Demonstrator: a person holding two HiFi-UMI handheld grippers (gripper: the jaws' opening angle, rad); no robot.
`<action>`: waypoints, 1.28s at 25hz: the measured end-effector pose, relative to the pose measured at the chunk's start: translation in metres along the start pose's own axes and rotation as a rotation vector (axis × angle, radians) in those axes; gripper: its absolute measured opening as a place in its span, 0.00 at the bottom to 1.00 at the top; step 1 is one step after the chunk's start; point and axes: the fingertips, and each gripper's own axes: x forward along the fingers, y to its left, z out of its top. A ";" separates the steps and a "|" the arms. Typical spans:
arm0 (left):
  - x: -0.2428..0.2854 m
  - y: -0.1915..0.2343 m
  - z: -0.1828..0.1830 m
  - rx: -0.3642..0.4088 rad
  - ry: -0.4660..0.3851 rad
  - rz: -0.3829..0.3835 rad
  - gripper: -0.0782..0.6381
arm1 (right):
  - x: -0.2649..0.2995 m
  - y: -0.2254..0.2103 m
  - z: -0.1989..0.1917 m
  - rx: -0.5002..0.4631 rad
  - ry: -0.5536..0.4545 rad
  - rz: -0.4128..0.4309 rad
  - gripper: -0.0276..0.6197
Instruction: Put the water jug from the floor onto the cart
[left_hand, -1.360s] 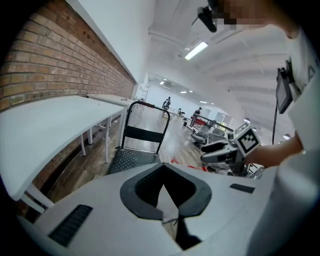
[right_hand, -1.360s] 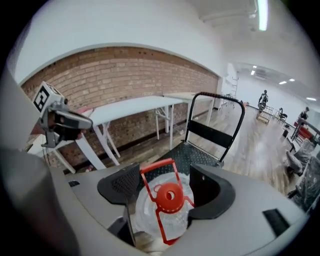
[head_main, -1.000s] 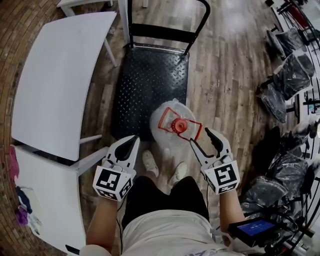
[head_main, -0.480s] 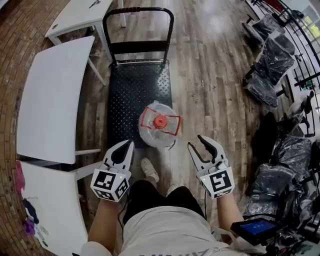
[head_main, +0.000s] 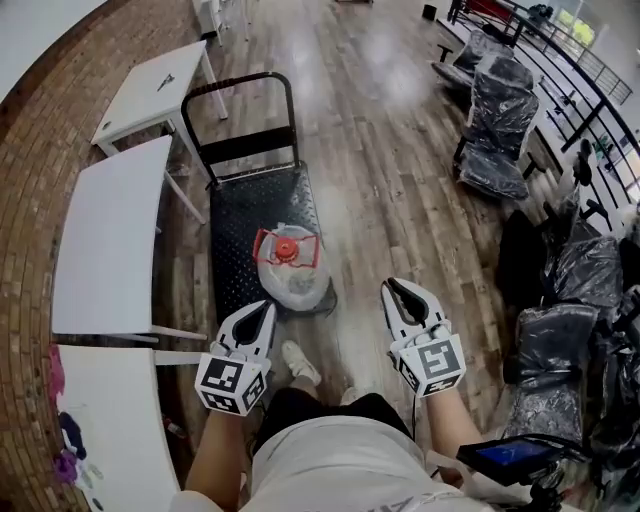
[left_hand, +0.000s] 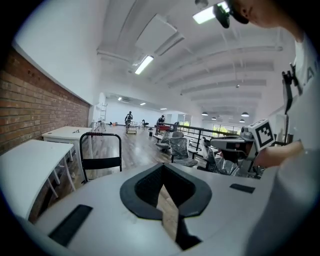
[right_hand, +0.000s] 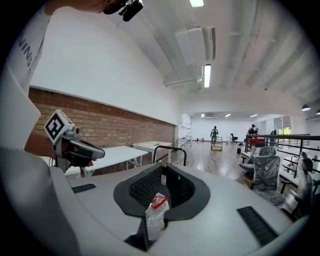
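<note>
The water jug (head_main: 288, 268) seems already on the cart (head_main: 238, 205) (its edge is unclear), left hand-held gripper (head_main: 264, 306) clenched empty, right hand-held gripper (head_main: 392, 288) just closing, empty.

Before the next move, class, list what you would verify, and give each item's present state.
1. Jug fully on cart: cannot tell; it sits at the deck's near end.
2. Jug upright, cap up: ok.
3. Left gripper empty: ok.
4. Right gripper empty: ok; its jaws have just been closing, with nothing between them.
5. Both grippers clear of the jug: ok.
</note>
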 end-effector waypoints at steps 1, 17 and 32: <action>-0.005 -0.011 0.002 0.013 -0.008 -0.003 0.11 | -0.012 0.000 0.001 0.003 -0.012 -0.007 0.09; -0.070 -0.092 0.041 0.093 -0.120 -0.040 0.11 | -0.106 0.022 0.032 -0.031 -0.081 -0.031 0.05; -0.142 0.015 0.055 0.076 -0.186 0.021 0.11 | -0.042 0.125 0.072 -0.104 -0.042 0.019 0.05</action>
